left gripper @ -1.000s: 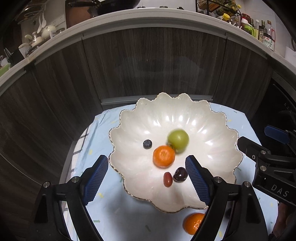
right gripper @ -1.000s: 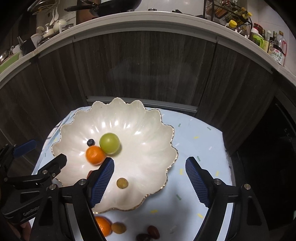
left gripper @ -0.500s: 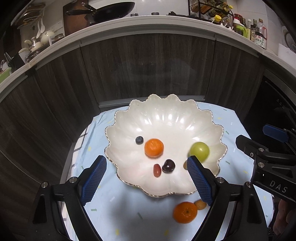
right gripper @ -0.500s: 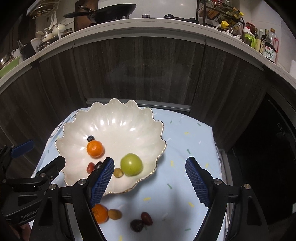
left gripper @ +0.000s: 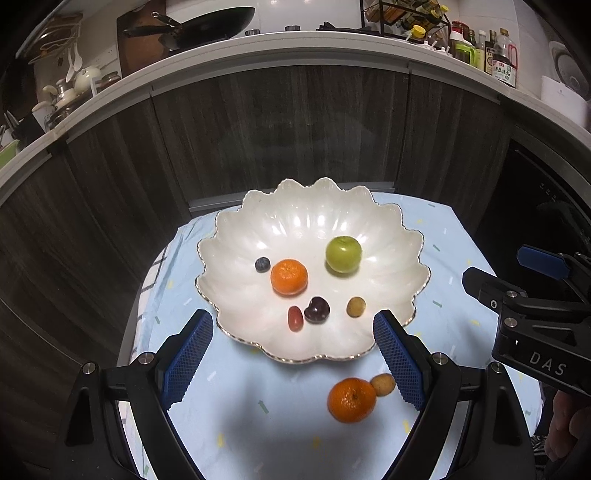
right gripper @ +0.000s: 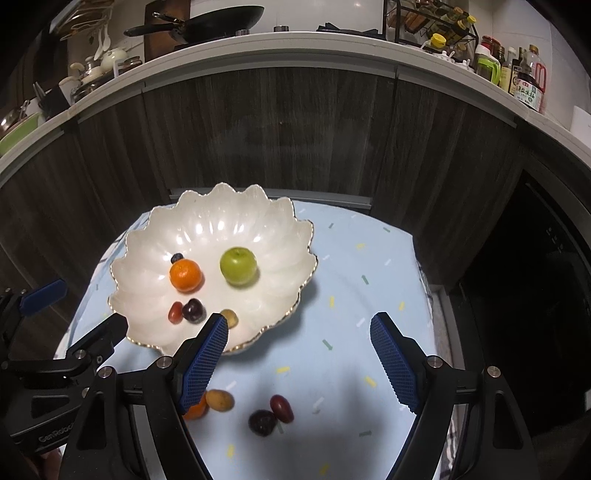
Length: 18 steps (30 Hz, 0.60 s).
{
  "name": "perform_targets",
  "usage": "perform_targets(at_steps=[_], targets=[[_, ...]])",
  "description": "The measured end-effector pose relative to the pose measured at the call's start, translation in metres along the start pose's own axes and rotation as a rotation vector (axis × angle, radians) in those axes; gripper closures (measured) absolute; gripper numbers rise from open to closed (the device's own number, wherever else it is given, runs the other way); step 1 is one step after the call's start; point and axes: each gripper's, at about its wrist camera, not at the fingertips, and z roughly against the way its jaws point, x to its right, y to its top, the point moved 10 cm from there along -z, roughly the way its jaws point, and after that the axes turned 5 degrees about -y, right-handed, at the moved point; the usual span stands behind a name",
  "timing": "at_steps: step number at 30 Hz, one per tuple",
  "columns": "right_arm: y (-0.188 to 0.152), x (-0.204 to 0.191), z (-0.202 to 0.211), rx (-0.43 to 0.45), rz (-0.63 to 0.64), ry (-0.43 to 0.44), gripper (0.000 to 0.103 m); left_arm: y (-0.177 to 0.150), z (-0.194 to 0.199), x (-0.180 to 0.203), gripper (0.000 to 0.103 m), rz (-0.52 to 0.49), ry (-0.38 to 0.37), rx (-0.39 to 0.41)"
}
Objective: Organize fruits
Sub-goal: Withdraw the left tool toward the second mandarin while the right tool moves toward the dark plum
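A white scalloped bowl (left gripper: 384, 236) (right gripper: 280, 232) on the light blue cloth holds a green apple (left gripper: 343, 254) (right gripper: 238, 266), an orange (left gripper: 289, 276) (right gripper: 185, 275), a blueberry (left gripper: 262, 264), a dark cherry (left gripper: 317, 309) (right gripper: 193, 311), a red grape (left gripper: 294, 318) and a yellow-brown fruit (left gripper: 356, 307). In front of the bowl lie a second orange (left gripper: 351, 400), a yellow-brown fruit (right gripper: 219, 400), a red grape (right gripper: 282, 408) and a dark cherry (right gripper: 262, 422). My left gripper (left gripper: 291, 356) and right gripper (right gripper: 300, 360) are open and empty above the near cloth.
Dark wood cabinet fronts (left gripper: 280, 133) stand behind the small table. A counter above carries a frying pan (right gripper: 218, 20), bottles (right gripper: 524, 79) and crockery. A dark oven front (right gripper: 535, 295) is at the right. The cloth's edges drop off left and right.
Both grippers pulled back and up from the bowl. The green apple rolled toward the bowl's right rim, then back toward the middle. More loose fruit came into view in front of the bowl.
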Motion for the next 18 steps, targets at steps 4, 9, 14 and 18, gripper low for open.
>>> perform_targets(at_steps=[4, 9, 14, 18], targets=[[-0.008, 0.001, -0.001, -0.011, 0.003, 0.002, 0.023, -0.007, 0.0, 0.003, 0.014, -0.006, -0.001, -0.008], [-0.019, 0.003, -0.005, -0.031, 0.005, 0.005, 0.023, -0.019, -0.001, 0.007, 0.014, -0.02, -0.004, -0.022], [-0.033, 0.004, -0.011, -0.065, 0.01, 0.016, 0.023, -0.031, -0.004, 0.013, 0.014, -0.032, -0.013, -0.044], [-0.042, 0.005, -0.016, -0.089, 0.012, 0.023, 0.023, -0.044, -0.011, 0.019, 0.014, -0.042, -0.025, -0.069]])
